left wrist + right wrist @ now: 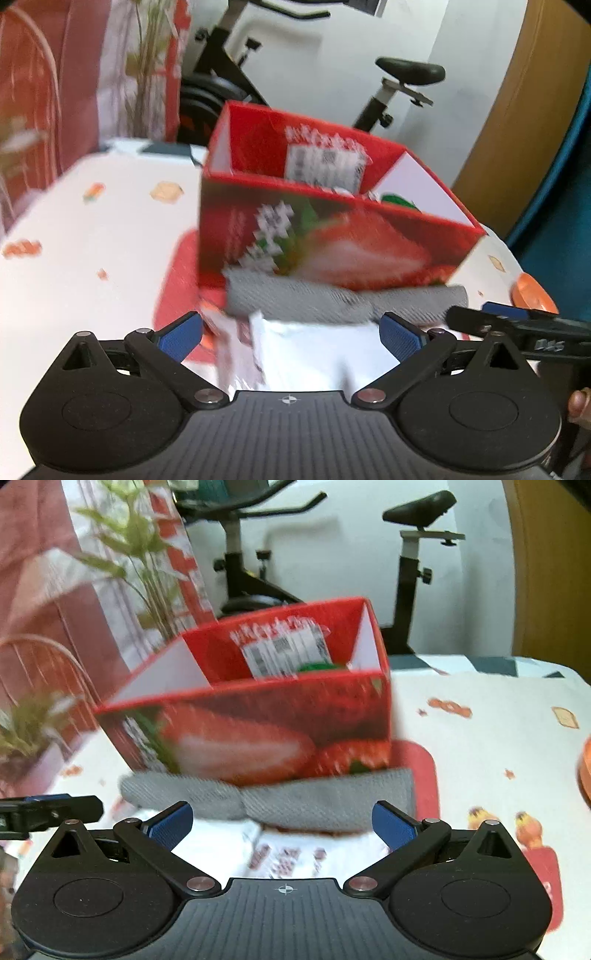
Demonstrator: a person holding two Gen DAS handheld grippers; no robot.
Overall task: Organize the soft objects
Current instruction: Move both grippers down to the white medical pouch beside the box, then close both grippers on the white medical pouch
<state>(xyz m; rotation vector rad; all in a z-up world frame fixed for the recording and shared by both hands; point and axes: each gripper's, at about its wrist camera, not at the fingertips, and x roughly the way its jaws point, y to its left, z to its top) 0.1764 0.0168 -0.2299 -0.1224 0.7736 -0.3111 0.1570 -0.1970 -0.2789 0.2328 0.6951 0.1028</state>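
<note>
Open red strawberry-printed cardboard box (pixel 332 236) stands ahead of both claws on white patterned tablecloth (pixel 92 240). Grey rolled knit cloth (pixel 332 299) lies against box's near wall, between box and claws. White plastic packet (pixel 317 350) sits nearest, between left claw's (pixel 290 334) spread fingers. Black exercise bike (pixel 332 554) stands behind box. Right claw (pixel 282 821) reaches in beside left.

Exercise bike (pixel 406 572) beyond patterned tablecloth (pixel 480 709).

Table (pixel 480 746) under a white patterned cloth, bearing red mat (pixel 424 775), strawberry box (pixel 258 734), grey cloth (pixel 295 805), white packets (pixel 317 354).
</note>
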